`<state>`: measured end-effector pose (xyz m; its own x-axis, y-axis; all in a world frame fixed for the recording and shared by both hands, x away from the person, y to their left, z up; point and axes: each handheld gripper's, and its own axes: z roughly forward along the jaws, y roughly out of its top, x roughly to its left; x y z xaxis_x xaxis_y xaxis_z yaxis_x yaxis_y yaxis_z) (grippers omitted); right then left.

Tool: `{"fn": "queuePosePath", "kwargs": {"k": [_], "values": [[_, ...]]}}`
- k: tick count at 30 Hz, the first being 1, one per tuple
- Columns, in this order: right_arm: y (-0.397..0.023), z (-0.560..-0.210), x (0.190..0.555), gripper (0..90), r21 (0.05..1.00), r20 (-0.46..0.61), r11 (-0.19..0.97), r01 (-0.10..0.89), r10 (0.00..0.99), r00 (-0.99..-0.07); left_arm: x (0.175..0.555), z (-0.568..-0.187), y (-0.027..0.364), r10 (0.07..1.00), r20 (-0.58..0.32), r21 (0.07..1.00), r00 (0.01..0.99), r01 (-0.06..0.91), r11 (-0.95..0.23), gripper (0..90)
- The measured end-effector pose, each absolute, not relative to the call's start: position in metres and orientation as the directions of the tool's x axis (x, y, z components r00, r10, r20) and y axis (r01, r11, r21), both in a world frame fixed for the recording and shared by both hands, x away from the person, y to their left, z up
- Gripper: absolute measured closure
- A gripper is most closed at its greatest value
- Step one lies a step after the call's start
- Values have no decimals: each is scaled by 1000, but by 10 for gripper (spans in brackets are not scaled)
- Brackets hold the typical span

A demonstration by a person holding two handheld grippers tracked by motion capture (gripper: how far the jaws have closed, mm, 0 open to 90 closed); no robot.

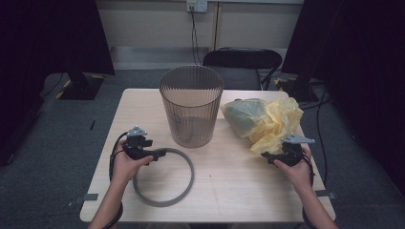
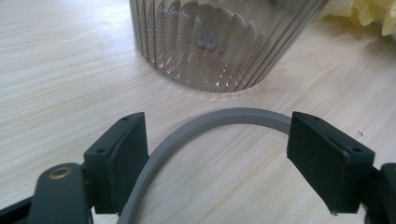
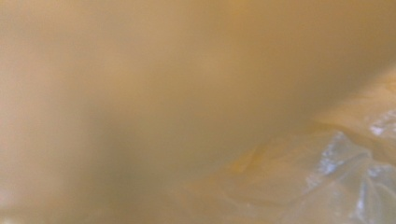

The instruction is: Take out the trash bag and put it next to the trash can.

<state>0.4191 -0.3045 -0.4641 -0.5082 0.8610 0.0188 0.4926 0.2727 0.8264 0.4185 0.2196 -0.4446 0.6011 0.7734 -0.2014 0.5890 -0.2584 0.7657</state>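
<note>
My left gripper (image 2: 217,154) stands with its jaws wide apart, and the grey ring (image 2: 196,135) runs between them; the ring passes close by one pad, and I cannot tell whether it touches. In the high view this gripper (image 1: 162,152) sits at the ring's ten o'clock edge, and the ring (image 1: 165,202) lies flat on the wooden table (image 1: 239,191).

My right gripper (image 1: 265,156) is pushed into the yellow plastic bag (image 1: 277,119), its tips buried in the folds at the bag's six o'clock edge. Its own camera is pressed so close that I see a yellow blur (image 3: 187,93), with crinkled film sharp at four o'clock; the jaws are hidden there. They spread about as wide as they go, and whether they press on plastic I cannot tell.

The clear ribbed bin (image 1: 192,105) stands upright at the ring's twelve o'clock, just apart from it. Through its wall I make out nothing inside. The bag lies at the bin's three o'clock, touching it or nearly so; its contents are hidden.
</note>
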Motion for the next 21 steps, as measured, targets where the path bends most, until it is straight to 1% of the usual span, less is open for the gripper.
{"fn": "queuePosePath", "kwargs": {"k": [18,21], "values": [[-328,-471,394,161,827,16,268,494,867,-498,419,-442,215,757,-197,761,623,584,-283,202],[-332,-472,390,161,826,33,258,501,866,-500,419,-443,214,757,-199,761,623,585,-281,202]]}}
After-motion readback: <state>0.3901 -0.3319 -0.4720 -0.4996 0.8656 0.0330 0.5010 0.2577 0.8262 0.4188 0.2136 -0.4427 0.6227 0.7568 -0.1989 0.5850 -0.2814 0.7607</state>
